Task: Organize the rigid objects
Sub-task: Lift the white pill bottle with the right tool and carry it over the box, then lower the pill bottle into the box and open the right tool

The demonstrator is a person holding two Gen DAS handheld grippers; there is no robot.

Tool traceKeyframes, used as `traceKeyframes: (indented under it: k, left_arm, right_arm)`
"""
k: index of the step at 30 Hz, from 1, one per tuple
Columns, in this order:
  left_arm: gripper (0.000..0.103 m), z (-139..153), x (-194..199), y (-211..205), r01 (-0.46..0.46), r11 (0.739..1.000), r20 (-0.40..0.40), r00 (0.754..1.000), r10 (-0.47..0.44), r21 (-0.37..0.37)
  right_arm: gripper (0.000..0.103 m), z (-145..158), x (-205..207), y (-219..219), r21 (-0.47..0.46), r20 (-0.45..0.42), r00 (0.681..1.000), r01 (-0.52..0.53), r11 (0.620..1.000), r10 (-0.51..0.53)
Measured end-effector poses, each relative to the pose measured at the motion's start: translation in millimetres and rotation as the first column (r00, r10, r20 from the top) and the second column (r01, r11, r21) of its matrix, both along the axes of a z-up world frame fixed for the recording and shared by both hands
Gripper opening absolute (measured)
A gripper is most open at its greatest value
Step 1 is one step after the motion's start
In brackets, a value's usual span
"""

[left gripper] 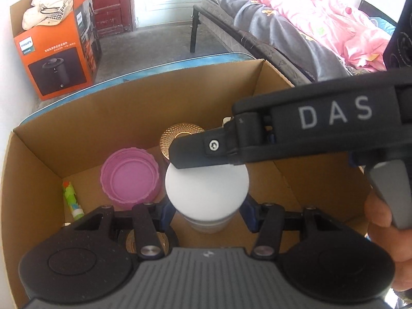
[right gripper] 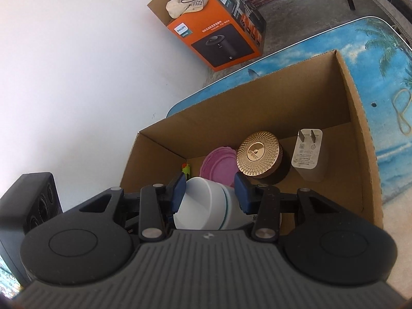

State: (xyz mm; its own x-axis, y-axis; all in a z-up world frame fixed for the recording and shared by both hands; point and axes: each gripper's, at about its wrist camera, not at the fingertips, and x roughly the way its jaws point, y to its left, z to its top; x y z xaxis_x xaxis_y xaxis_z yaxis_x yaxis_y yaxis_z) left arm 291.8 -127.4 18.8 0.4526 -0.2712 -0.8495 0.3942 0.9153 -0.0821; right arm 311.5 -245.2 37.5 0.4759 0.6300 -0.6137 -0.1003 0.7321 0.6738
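A white jar (left gripper: 207, 190) hangs over an open cardboard box (left gripper: 77, 128). My left gripper (left gripper: 206, 207) has its blue pads (left gripper: 248, 209) on both sides of the jar, shut on it. My right gripper (right gripper: 209, 193) also grips the same white jar (right gripper: 206, 203) between its blue pads (right gripper: 242, 195); its black body (left gripper: 309, 134) crosses the left wrist view. In the box lie a pink lid (left gripper: 130, 175), a gold-lidded jar (right gripper: 258, 154), a white charger (right gripper: 307, 154) and a small green tube (left gripper: 72, 198).
The box (right gripper: 355, 118) sits on a blue beach-print table (right gripper: 386, 64). An orange Philips box (left gripper: 56, 61) stands on the floor by the wall. A bed with pink bedding (left gripper: 322, 18) is at the right. A rubber band (right gripper: 403, 110) lies on the table.
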Motion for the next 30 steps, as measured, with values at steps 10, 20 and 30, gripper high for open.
traceKeyframes:
  k: [10,20,30]
  left_arm:
    - [0.068,16,-17,7,-0.034,0.997,0.056,0.998,0.038,-0.066]
    - [0.077,67,-79,24,-0.03,0.992,0.226,0.973,0.057,-0.12]
    - [0.092,95,-183,76,0.006,0.979,0.354,0.933,0.069,-0.206]
  right_arm:
    - [0.049,11,-15,-9,0.028,0.053,0.998,0.021,0.999,-0.022]
    - [0.051,75,-67,-28,0.055,0.23,0.969,0.081,0.995,-0.092]
    - [0.06,120,-173,-37,0.127,0.381,0.918,0.063,0.99,-0.107]
